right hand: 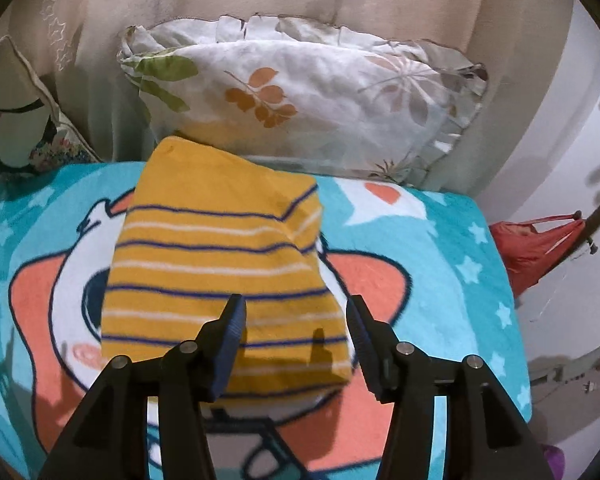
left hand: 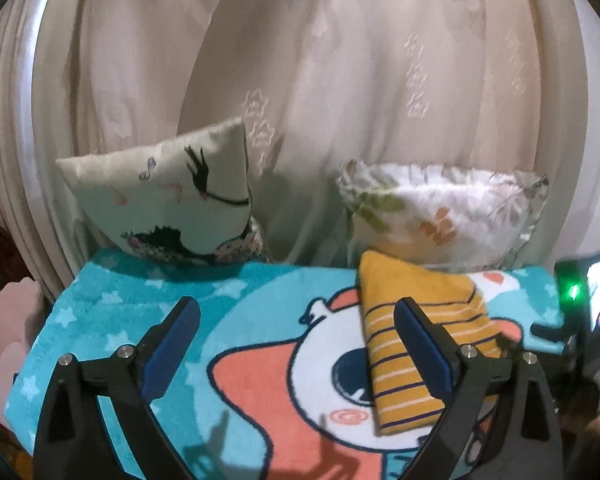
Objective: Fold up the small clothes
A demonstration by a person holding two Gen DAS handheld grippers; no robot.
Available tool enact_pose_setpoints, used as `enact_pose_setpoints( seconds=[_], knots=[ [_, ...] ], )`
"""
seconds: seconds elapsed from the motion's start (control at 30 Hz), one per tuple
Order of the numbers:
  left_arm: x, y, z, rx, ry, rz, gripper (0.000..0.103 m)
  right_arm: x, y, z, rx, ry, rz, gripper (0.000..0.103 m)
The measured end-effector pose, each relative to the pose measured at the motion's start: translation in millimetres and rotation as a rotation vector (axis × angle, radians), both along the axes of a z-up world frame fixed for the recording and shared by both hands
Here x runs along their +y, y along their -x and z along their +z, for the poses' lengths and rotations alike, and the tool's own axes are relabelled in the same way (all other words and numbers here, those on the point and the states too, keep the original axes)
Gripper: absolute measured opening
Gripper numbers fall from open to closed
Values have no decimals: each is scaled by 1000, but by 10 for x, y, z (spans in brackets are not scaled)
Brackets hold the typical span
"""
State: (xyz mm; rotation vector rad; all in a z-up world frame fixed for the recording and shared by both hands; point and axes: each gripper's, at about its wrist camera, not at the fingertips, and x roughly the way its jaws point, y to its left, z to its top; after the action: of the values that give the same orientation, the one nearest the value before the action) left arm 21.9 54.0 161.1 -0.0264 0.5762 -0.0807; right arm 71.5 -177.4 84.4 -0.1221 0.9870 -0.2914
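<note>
The right gripper (right hand: 296,336) sits closest to its own lens, jaws parted to a moderate gap with nothing pinched between them; the near end of the folded yellow striped garment (right hand: 216,264) lies just below and ahead of them, apparently untouched, which suggests it is free to settle flat. The left gripper (left hand: 296,344) hangs above the cartoon blanket (left hand: 120,312) with its jaws spread about as wide as they go and also empty, its right finger passing in front of the garment from that camera's angle without visibly pressing on it.

The garment itself rests on the right half of the blanket, over the white and coral cartoon figure, gathered into a compact oblong with the striped part toward the cameras and a plain yellow part at the far end. Its far corner reaches up to, and may touch, the leaf-print pillow (right hand: 300,92). Judging by its tidy, layered shape, the fold looks finished or nearly so, and both tools look clear of it so as not to disturb the edges.

Further back, a bird-print cushion (left hand: 168,200) leans on the left, against the pale curtain (left hand: 300,80) behind the bed. A red bag (right hand: 536,248) hangs off to the right.
</note>
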Motion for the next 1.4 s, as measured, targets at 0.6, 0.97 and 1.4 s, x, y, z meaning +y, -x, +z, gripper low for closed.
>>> enact_pose_setpoints(
  seconds=[0.6,0.97,1.4],
  knots=[
    [-490,446,162,9,25,34,103,-495,601,-216,61,-32,108,58],
    [-739,559,241,56,-15,-20,103,-571,717,-126,15,0,159,60],
    [-922,524,-411,301,-44,-52,103,-572,730,-202,45,-15,172,62]
  ],
)
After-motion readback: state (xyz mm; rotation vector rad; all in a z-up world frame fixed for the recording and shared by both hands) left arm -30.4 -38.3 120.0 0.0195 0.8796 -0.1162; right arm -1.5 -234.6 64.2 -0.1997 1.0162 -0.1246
